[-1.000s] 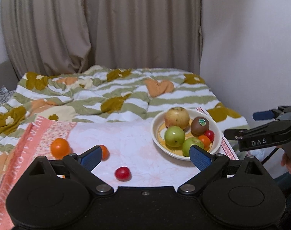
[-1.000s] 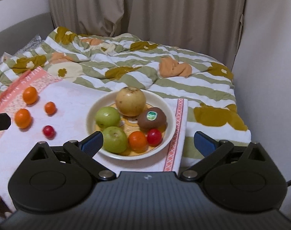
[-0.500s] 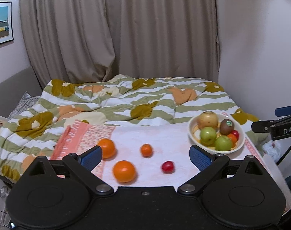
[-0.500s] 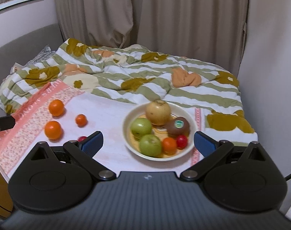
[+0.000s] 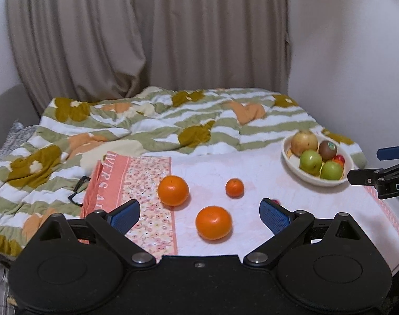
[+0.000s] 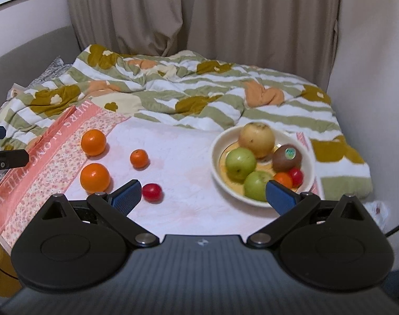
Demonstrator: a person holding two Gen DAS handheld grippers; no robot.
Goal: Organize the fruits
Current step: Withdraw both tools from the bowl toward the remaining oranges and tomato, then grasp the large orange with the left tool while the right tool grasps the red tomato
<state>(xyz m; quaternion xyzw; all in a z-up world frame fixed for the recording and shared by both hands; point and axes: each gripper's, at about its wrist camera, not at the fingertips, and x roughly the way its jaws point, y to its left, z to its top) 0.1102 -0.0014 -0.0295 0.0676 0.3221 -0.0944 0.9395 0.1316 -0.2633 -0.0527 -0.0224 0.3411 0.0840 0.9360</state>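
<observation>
Here the near orange [image 5: 213, 222] lies between the spread left claw [image 5: 199, 214] tips

glossy ceramic-looking bowl [image 6: 215, 162], smooth shiny green apples [image 6: 240, 163], a dull fuzzy kiwi [image 6: 286, 158] with a sticker. soft printed cloth [image 6: 189, 183] covers the bench, quilted bedding [image 6: 173, 97] behind. each hand-held gripper [image 6: 202, 195] is matt black plastic, with textured blue pads [image 6: 127, 197] and metal rivets.
</observation>
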